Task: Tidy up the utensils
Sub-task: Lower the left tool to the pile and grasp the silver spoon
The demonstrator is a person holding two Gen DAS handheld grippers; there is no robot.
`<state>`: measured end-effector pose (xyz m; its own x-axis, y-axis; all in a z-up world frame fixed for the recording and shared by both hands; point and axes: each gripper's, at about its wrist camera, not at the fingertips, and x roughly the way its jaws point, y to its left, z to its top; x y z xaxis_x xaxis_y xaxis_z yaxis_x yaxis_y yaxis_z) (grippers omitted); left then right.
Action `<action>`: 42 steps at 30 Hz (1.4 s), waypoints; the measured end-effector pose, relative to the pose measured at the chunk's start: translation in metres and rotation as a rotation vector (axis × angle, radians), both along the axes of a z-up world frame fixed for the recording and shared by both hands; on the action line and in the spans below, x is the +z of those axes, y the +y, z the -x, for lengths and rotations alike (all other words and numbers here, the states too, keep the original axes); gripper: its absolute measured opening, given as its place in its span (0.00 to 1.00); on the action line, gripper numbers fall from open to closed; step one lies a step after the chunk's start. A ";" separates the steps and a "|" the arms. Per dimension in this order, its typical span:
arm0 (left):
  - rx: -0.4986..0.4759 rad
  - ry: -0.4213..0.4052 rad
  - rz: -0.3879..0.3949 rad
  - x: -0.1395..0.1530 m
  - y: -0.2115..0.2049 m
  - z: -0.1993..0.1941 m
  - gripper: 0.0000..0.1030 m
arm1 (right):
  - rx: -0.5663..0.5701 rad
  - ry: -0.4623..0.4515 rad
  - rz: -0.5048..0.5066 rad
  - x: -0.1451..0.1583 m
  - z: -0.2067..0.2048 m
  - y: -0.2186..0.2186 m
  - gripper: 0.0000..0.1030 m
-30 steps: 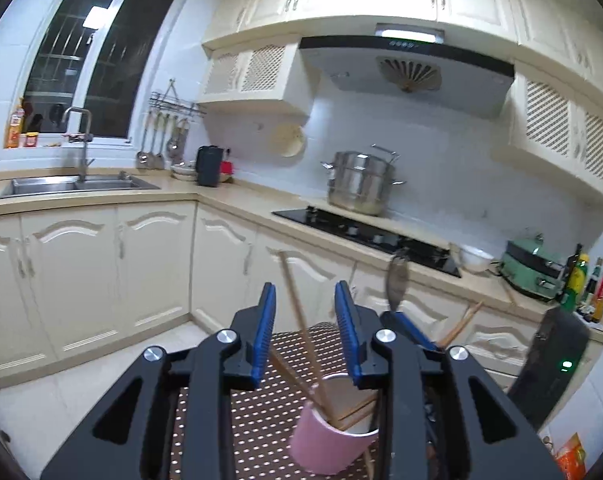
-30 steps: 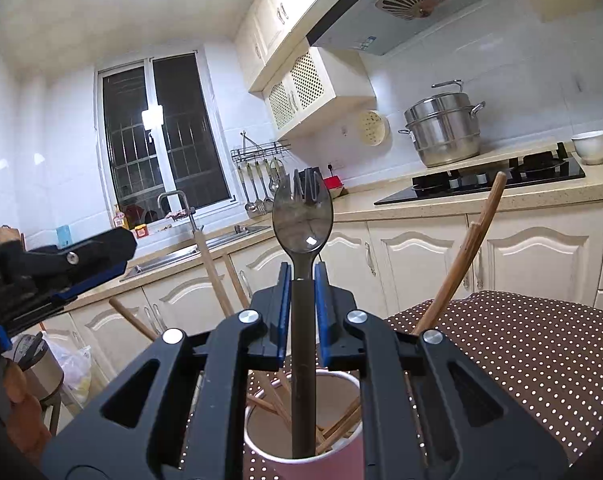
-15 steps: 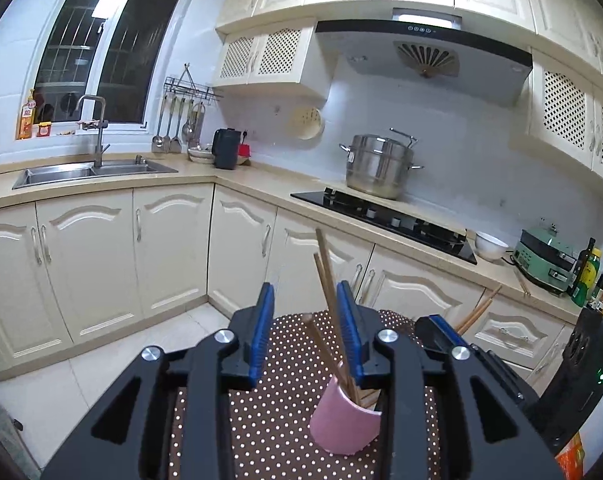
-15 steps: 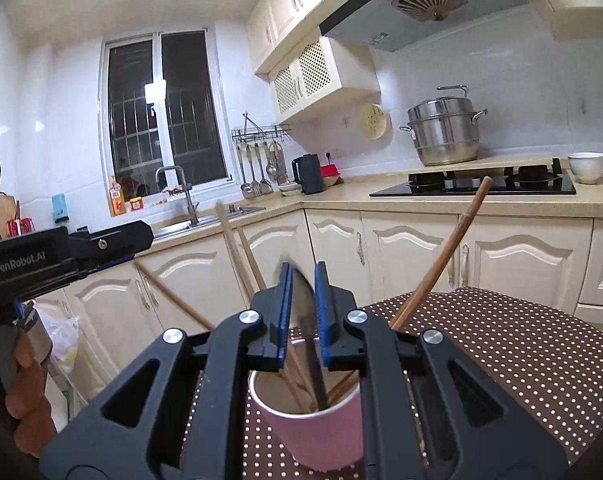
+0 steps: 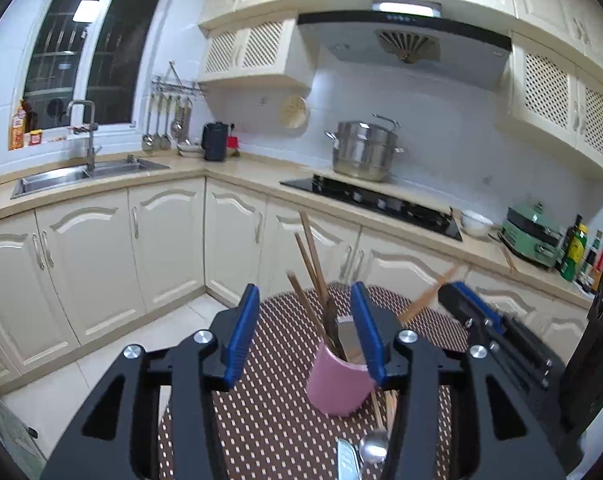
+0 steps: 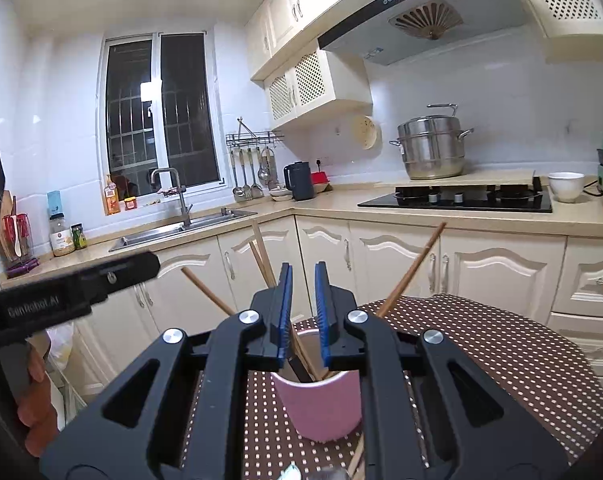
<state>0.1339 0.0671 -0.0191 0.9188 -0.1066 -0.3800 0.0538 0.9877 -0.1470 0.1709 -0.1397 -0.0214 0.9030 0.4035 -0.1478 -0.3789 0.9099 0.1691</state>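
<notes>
Right wrist view: my right tongs (image 6: 303,312) had parted, dropping the dark spoon into the pink ceramic cup (image 6: 321,408); left tongs (image 5: 303,332) hung apart, empty.

Chopsticks (image 6: 411,270) in cup (image 6: 321,410) on table (image 6: 501,352)

The lower wall of the pink cup (image 6: 321,408) is flanked and partly covered by the right gripper's (image 6: 302,312) black arms. In the left wrist view the cup's right rim is hidden behind one blue pad (image 5: 367,332). A metal spoon (image 5: 374,448) and a flat utensil (image 5: 347,460) beside it are cut off by the bottom edge. The chopstick (image 5: 431,294) leaning right is blurred. The dark utensil (image 6: 299,368) inside the cup is mostly concealed by the gripper.
</notes>
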 end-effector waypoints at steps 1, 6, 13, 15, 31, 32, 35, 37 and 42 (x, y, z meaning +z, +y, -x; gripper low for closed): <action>-0.013 0.019 -0.004 -0.002 -0.001 0.001 0.46 | -0.010 0.013 0.010 0.000 0.005 -0.002 0.12; -0.120 0.193 -0.034 -0.027 -0.015 -0.004 0.46 | -0.054 0.073 0.038 -0.006 0.020 -0.012 0.12; -0.277 0.460 -0.134 -0.086 -0.046 -0.015 0.46 | -0.082 0.209 0.046 -0.033 0.033 -0.031 0.53; -0.303 0.499 -0.128 -0.099 -0.050 -0.014 0.46 | -0.096 0.255 0.046 -0.045 0.034 -0.036 0.53; -0.349 0.636 -0.321 -0.162 -0.099 -0.026 0.28 | -0.133 0.509 -0.003 -0.108 0.028 -0.066 0.55; -0.341 0.629 -0.334 -0.163 -0.104 -0.028 0.27 | -0.132 0.516 -0.007 -0.110 0.028 -0.066 0.55; -0.330 0.627 -0.377 -0.167 -0.114 -0.034 0.26 | -0.130 0.536 -0.020 -0.116 0.025 -0.068 0.56; -0.328 0.621 -0.394 -0.167 -0.119 -0.035 0.25 | -0.129 0.545 -0.028 -0.118 0.025 -0.070 0.56; -0.311 0.618 -0.357 -0.166 -0.117 -0.041 0.24 | -0.122 0.566 -0.043 -0.123 0.021 -0.072 0.56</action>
<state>0.1753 -0.0495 -0.1851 0.4774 -0.0993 -0.8730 0.3478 0.9338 0.0839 0.1499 -0.2120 -0.1445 0.7280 0.3180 -0.6074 -0.1118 0.9291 0.3525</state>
